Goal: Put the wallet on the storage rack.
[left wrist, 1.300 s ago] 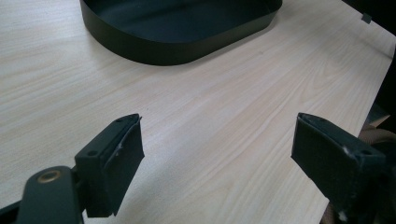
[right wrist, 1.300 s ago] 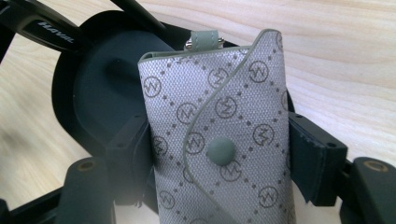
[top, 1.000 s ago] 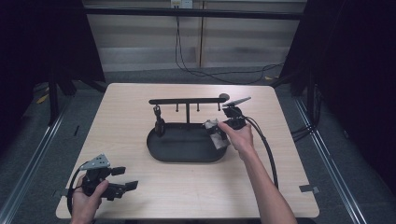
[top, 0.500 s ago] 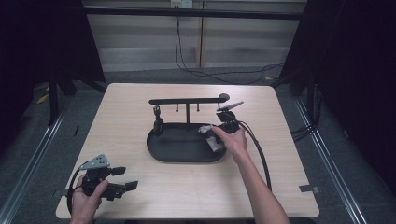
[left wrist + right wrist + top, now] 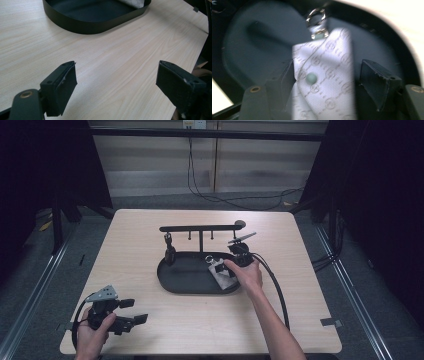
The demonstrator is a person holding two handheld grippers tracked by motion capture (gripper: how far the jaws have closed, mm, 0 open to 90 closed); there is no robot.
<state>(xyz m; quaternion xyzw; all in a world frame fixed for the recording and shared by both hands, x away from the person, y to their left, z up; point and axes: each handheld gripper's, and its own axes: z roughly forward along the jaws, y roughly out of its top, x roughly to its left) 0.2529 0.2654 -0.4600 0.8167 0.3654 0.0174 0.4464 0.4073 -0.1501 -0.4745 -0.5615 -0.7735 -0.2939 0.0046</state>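
A white patterned pouch [image 5: 221, 274] with a metal ring [image 5: 315, 17] lies in the right part of the black oval tray [image 5: 172, 285]. My right gripper [image 5: 226, 267] hangs over it from the tray's right end. Its jaws have just been opening and the pouch [image 5: 327, 57] sits between them. One pad [image 5: 284, 80] is at the pouch's edge, while the other pad [image 5: 374, 80] stands clear of it. My left gripper [image 5: 135, 311] rests wide open with nothing in it at the table's near left corner, and its jaws [image 5: 116, 82] point toward the tray [image 5: 82, 25].
A black hanging rack [image 5: 200, 227] rises from the back of the tray, with a dark item [image 5: 170, 252] hanging at its left. The right gripper's cable [image 5: 275, 285] trails over the table. Bare wood lies between the left gripper and the tray.
The right hand has come down and a little leftward, lowering the pouch into the tray. Its jaws have parted around the pouch. The left hand has stayed put.
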